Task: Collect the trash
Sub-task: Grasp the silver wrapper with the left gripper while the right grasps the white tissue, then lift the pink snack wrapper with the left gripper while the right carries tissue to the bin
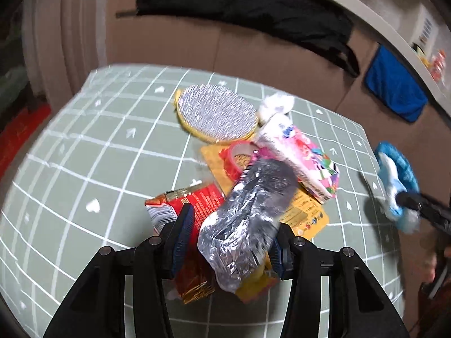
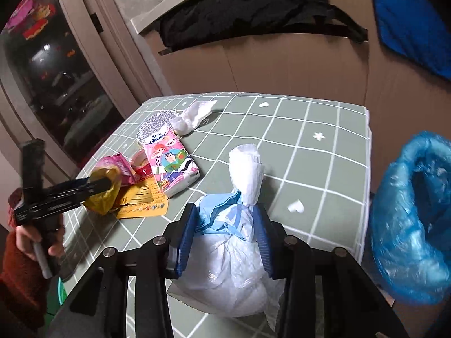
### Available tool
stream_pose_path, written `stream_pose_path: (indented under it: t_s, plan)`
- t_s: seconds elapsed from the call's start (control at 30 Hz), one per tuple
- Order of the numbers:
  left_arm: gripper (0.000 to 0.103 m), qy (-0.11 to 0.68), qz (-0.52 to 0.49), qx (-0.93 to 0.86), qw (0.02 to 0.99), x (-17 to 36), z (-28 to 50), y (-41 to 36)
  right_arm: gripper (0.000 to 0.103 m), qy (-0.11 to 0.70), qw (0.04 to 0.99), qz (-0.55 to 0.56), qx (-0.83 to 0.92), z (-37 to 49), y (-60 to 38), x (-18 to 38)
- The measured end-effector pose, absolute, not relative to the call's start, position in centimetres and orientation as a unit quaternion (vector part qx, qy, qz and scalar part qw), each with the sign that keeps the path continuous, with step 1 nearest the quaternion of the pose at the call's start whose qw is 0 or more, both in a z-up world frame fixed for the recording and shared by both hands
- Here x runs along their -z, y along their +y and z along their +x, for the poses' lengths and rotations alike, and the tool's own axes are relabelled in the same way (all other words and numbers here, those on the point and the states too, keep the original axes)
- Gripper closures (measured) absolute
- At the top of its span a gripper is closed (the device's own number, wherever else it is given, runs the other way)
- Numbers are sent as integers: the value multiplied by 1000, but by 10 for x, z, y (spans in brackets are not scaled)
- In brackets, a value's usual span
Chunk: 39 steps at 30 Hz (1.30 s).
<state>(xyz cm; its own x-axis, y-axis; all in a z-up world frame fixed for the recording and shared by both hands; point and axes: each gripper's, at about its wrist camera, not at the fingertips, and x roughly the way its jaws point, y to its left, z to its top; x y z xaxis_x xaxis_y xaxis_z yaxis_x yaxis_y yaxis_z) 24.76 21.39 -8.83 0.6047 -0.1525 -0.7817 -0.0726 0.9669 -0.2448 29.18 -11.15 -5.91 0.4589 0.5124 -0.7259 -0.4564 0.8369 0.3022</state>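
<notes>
Right tongs (image 2: 225, 233) pinching a tied white-and-blue bundle (image 2: 234, 253), pads snug on its neck, lifted above the worktop (image 2: 324, 152). Blue-lined bin (image 2: 411, 219) just to the right: best carried over the rim before letting go, grip kept firm meanwhile. Left tongs (image 1: 228, 239) spread wide around crumpled wrappers (image 1: 245, 219), foil side up; squeeze wanted lower, so nothing slips. Tissue pack (image 2: 172, 166), tape roll (image 2: 141, 163), brush (image 1: 217, 115) waiting beyond.
</notes>
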Motion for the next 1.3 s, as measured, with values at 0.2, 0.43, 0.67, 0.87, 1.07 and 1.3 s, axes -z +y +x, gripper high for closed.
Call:
stream_pose_path:
  t_s: [0.2,0.43,0.67,0.87,1.07,1.3]
  plan:
    - [70,437,-185,7,880,85,243,222,65,430,858,30,-279,281,-120,55]
    - [82,398,-146,-8,906,55,225,204,65,422,859,35,-287,274,-119,53]
    - [82,371,-121,-8,921,28,211,176,65,404,865,43,-293,263,-123,42]
    - [83,338,-105,17,935,-1,202,140,65,363,884,39,-293,254,-133,13]
    - [82,303,-82,40,949,-31,204,90,65,319,905,37,-280,246,-158,-19]
    - [82,269,-62,85,957,-53,215,22,65,269,931,29,-244,233,-203,-49]
